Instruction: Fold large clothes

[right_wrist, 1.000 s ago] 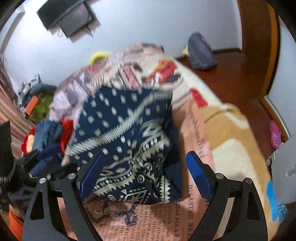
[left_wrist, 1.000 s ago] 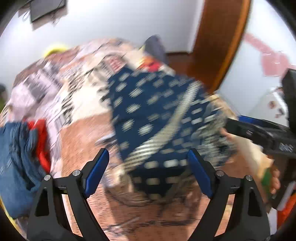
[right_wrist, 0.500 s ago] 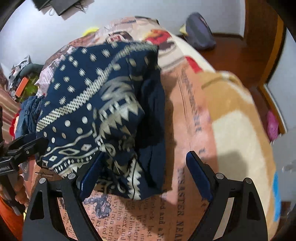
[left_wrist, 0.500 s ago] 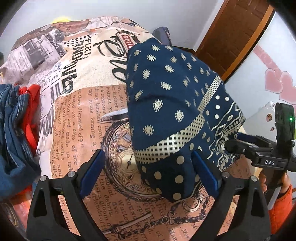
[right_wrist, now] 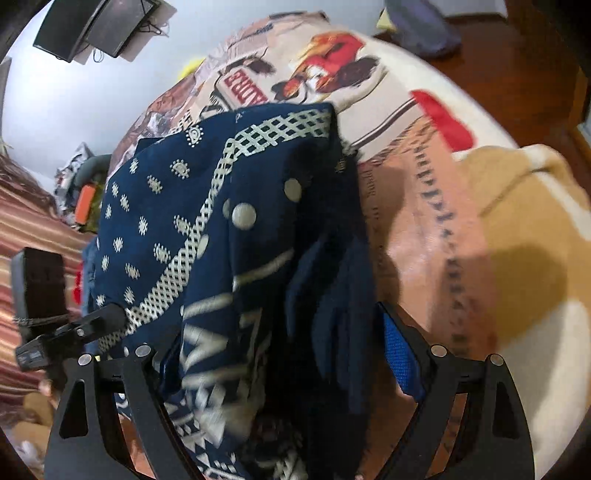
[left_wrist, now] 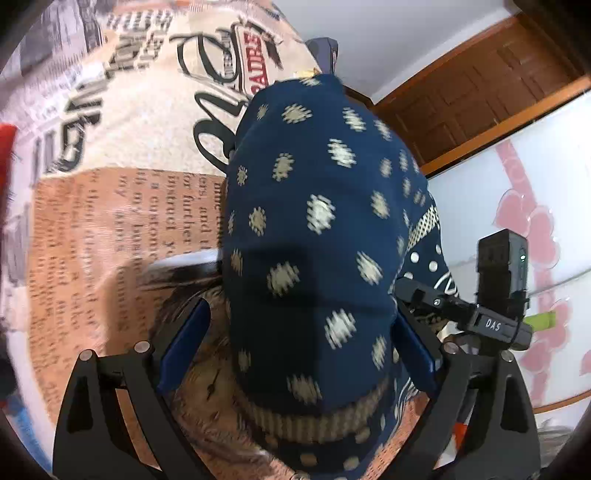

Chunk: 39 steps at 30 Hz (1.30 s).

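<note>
A dark blue garment [left_wrist: 314,221] with cream dots and bands lies bunched on the printed bed blanket [left_wrist: 110,221]. My left gripper [left_wrist: 300,310] straddles its near end, jaws wide; a gap shows between the left pad [left_wrist: 184,350] and the cloth, so nothing is pinched. In the right wrist view the same garment [right_wrist: 166,221] hangs in folds between the fingers of my right gripper [right_wrist: 277,332], which is open; its left pad is hidden behind the cloth. Each gripper shows in the other's view: the right gripper [left_wrist: 424,295] and the left gripper [right_wrist: 103,321], both at the garment's edge.
Red cloth [left_wrist: 5,147] shows at the left edge. A wooden door [left_wrist: 480,103] stands beyond the bed. A monitor [right_wrist: 99,26] hangs on the wall and a grey bag [right_wrist: 417,26] lies on the floor. The blanket [right_wrist: 424,221] drops away at the right.
Both grippers have dropped towards the garment and tilted down; it now fills the space between their fingers. The left jaws stand a little wider than before.
</note>
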### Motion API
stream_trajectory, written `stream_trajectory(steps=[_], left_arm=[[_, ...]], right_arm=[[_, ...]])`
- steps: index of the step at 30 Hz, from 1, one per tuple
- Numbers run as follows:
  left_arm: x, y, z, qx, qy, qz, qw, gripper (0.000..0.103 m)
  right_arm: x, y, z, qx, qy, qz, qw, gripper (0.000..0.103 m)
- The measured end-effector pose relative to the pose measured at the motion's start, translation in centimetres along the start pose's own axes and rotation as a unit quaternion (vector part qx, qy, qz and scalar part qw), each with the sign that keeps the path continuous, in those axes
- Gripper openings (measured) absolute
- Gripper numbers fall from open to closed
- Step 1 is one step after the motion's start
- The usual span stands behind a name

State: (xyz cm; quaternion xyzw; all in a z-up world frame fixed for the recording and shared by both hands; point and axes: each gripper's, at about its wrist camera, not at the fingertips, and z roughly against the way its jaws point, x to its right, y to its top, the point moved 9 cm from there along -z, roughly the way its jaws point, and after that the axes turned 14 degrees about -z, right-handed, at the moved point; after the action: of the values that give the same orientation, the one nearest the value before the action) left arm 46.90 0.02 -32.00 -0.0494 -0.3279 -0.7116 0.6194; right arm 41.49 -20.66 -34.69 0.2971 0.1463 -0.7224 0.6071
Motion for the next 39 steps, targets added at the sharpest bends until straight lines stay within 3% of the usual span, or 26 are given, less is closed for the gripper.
stream_trajectory(steps=[10,12,16,20,22,28,33,39], left_arm=[[-1.1,1.6,-2.4,0.008,-0.050,0.041,0.9979,0.096],[-1.0,1.8,-2.5,0.013,-0.056,0.041,0.9975,0.089],[-1.5,1.7,-2.7,0.014,-0.094,0.074,0.9928,0.076],[-0.7,1.4,-1.2,0.016,-0.070,0.061,0.9956,0.066],[0.0,1.2,0.1,0.016,-0.054,0.049,0.9972,0.062],[1.1,0.9,6.6,0.055,-0.029,0.020,0.9979,0.057],[1.0,1.5,14.4,0.109,-0.016,-0.001,0.9939,0.057],[-2.0,1.6,24.3,0.173,0.006,-0.007,0.9850,0.057]], right_arm=[[-2.0,0.4,-2.2,-0.037,0.057,0.008,0.998,0.088],[-2.1,0.4,-2.3,-0.043,0.062,0.004,0.997,0.086],[-2.6,-0.1,-2.3,-0.062,0.070,-0.004,0.996,0.070],[-3.9,-1.3,-1.4,-0.057,0.057,0.010,0.997,0.049],[-4.7,-1.4,-1.3,-0.054,0.050,0.019,0.997,0.043],[-9.1,-3.1,0.3,-0.046,0.064,0.040,0.996,0.040],[-16.2,-4.4,2.7,-0.019,0.084,0.089,0.992,0.040],[-26.2,-6.4,3.4,0.005,0.109,0.155,0.982,0.041]])
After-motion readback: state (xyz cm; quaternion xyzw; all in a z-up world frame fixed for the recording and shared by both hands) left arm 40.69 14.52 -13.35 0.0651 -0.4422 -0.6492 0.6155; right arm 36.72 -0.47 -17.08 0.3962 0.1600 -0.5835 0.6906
